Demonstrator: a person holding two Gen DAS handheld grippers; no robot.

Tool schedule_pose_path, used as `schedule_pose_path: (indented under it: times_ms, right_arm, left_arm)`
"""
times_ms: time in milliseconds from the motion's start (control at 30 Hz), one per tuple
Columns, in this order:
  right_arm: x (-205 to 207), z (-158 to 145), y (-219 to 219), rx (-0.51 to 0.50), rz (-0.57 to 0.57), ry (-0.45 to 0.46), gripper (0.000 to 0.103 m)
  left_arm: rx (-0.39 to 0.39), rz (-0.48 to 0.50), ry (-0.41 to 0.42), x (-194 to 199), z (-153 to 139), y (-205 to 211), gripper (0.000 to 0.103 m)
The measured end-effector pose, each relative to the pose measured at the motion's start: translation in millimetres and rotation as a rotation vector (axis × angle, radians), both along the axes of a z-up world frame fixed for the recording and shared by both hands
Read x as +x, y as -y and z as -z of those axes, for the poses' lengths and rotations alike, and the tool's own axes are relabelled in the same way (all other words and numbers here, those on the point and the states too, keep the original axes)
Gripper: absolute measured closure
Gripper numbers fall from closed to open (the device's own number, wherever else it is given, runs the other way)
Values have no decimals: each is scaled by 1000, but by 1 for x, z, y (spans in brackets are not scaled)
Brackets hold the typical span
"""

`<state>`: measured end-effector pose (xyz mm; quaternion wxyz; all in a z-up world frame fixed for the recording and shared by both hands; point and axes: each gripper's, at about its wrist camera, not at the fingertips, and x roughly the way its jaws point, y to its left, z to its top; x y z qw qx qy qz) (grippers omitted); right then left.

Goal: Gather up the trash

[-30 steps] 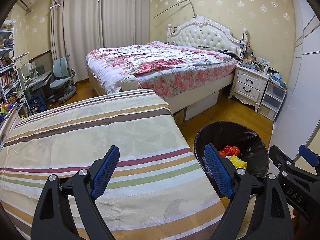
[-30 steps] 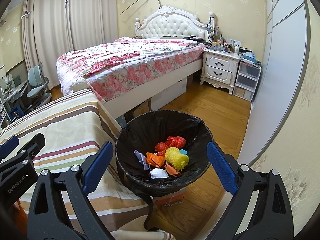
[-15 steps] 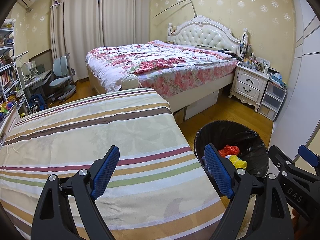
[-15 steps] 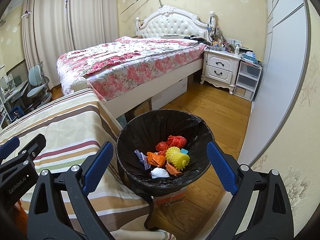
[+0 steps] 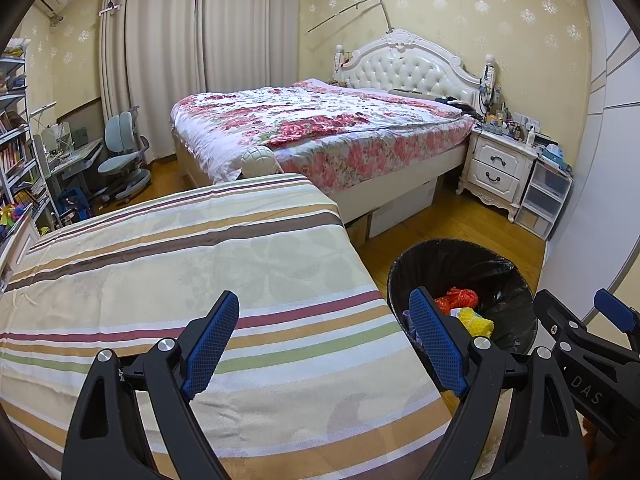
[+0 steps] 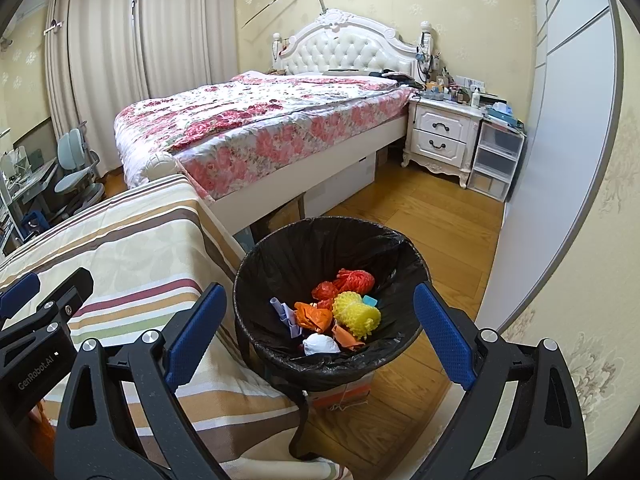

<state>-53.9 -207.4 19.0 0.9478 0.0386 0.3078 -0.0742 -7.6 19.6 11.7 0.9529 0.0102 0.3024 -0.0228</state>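
Trash (image 6: 340, 312) lies heaped at the bottom of the black-lined bin (image 6: 320, 228) in the lower centre of the right wrist view; a yellow foam net (image 6: 356, 312), red mesh (image 6: 354, 280), crumpled orange wrappers (image 6: 312, 316), a white wad (image 6: 320, 344) and a pale paper scrap (image 6: 286, 314) show there; all of it looks light, soft and crushable, so a pinch on any raised fold or bunched edge should hold, though a thin wrapper may slip from the pads. The right gripper (image 6: 320, 332) hangs above the bin with jaws wide apart and nothing between them; the heap sits inside the gap as seen, yet well below the fingertips. The left gripper (image 5: 320, 340), at lower centre of its view, also stands wide apart and empty over the striped bedspread (image 5: 200, 264); the bin appears at its lower right, beside the bed's edge. No loose scrap is visible on the bedspread or the wooden floor (image 6: 440, 224); judging from that, collection looks finished or nearly so.
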Motion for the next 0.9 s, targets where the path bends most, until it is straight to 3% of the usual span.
schedule_pose_path:
  times_ms: [900]
  right_arm:
    - [-2,1,-3,4,-4,-6,11]
  left_arm:
    - [-9,13,15,-11,3,4,19]
